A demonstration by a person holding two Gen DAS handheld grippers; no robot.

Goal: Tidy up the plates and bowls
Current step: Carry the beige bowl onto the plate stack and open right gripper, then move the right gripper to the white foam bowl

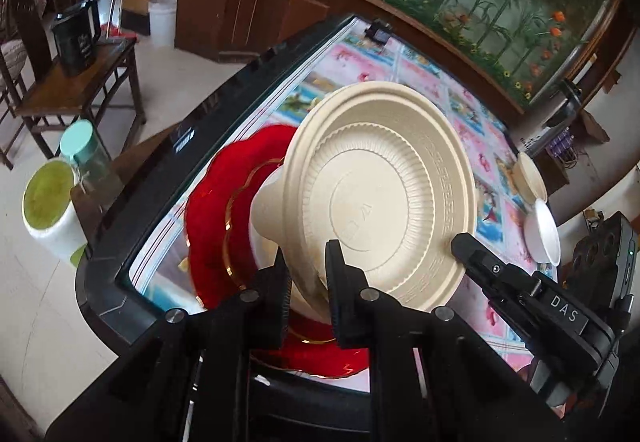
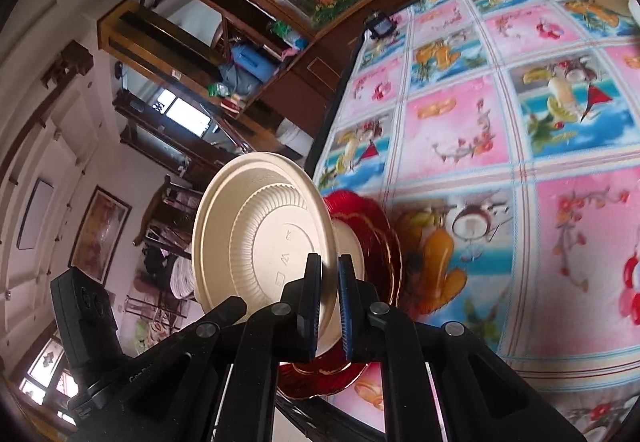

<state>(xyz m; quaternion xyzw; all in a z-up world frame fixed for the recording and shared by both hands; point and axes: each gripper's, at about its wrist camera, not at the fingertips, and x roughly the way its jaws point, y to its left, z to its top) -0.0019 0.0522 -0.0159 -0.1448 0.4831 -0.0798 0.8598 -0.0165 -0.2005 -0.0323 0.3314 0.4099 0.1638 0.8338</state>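
- Plates, counted: one beige ribbed plate (image 1: 384, 198) in the air, one red scalloped plate (image 1: 216, 210) flat on the table (image 1: 400, 66), near its edge
- Bowls: one beige bowl (image 1: 268, 210) just above the red plate, plus a beige bowl (image 1: 530, 178) and a white bowl (image 1: 544, 238) side by side farther along the cloth
- Beige plate stands nearly on edge — its ribbed underside faces both cameras, tilted over the red plate
- Right gripper (image 2: 329, 306) is clamped on the plate's lower rim
- Left gripper (image 1: 308, 290) has narrow jaws; they pinch the beige bowl's rim, behind the plate
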